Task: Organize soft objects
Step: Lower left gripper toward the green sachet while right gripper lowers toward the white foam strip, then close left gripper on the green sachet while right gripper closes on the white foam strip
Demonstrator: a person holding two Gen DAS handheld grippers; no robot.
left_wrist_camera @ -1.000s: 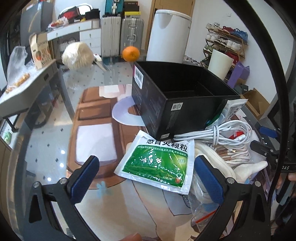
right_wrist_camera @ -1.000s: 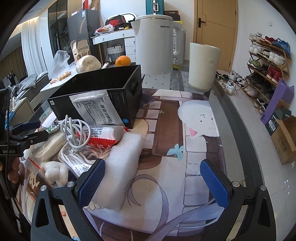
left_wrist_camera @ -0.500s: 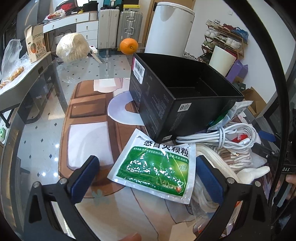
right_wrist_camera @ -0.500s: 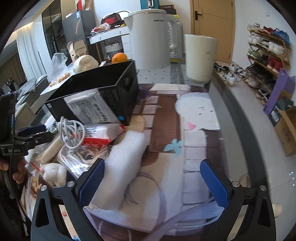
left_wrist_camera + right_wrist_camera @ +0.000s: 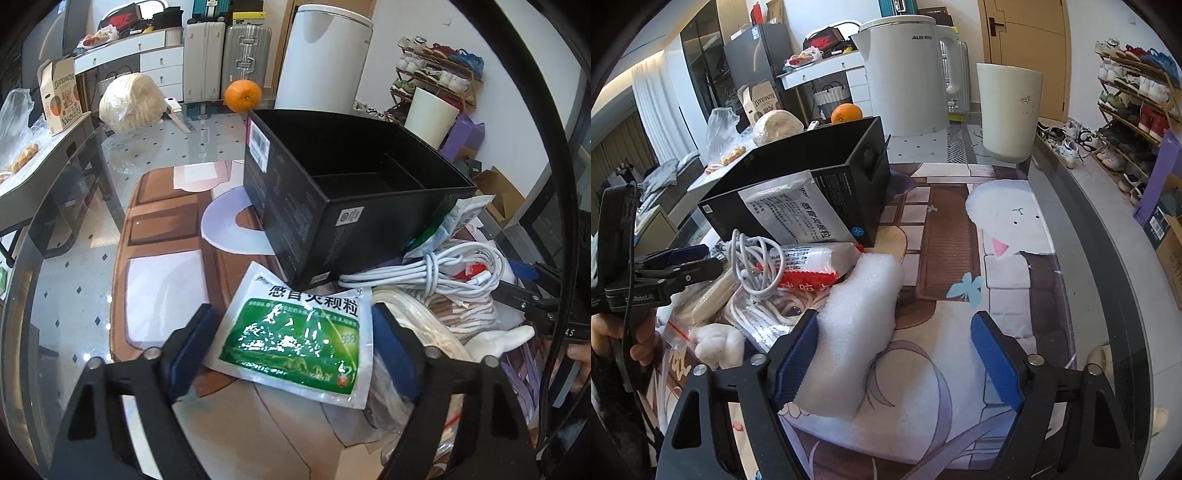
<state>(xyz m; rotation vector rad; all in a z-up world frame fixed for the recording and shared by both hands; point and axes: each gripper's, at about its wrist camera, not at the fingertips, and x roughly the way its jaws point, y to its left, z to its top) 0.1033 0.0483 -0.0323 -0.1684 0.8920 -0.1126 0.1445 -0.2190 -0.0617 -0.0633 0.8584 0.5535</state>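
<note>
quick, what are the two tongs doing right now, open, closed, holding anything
Left tongs: open, jaws just been closing around the green packet, not gripping it.
Right tongs: open, jaws just been closing, foam piece by one jaw, not gripped.

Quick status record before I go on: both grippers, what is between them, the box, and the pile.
left gripper: jaws have just been closing; green sachet lies between them, pads not pressing on it
right gripper: jaws have just been closing; white foam piece beside its left finger, not clamped
black box: open top, divider inside, nothing visible inside
pile beside box: white cable coil, white sachet leaning on box, small white plush
</note>
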